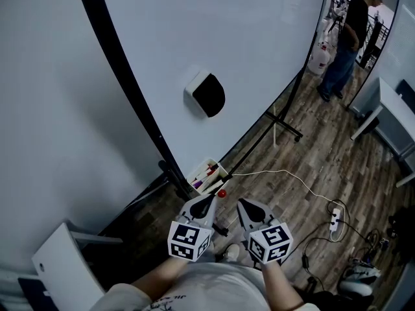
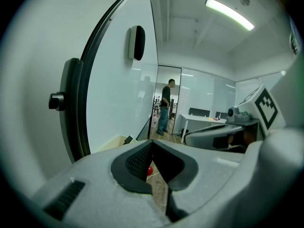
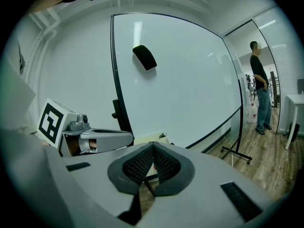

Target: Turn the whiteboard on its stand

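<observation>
Closest in the head view, left gripper (image 1: 209,203) and right gripper (image 1: 244,206) hover side by side, low before the whiteboard (image 1: 246,50) and apart from it. Its near upright side stands just ahead of the left one, and its long axis runs away up-right.

Left gripper view: fingers (image 2: 138,161) pressed together, empty, with the stand's knob (image 2: 57,101) to their left.

Right gripper view: fingers (image 3: 142,165) likewise together, holding nothing, whiteboard (image 3: 180,75) ahead and above.
</observation>
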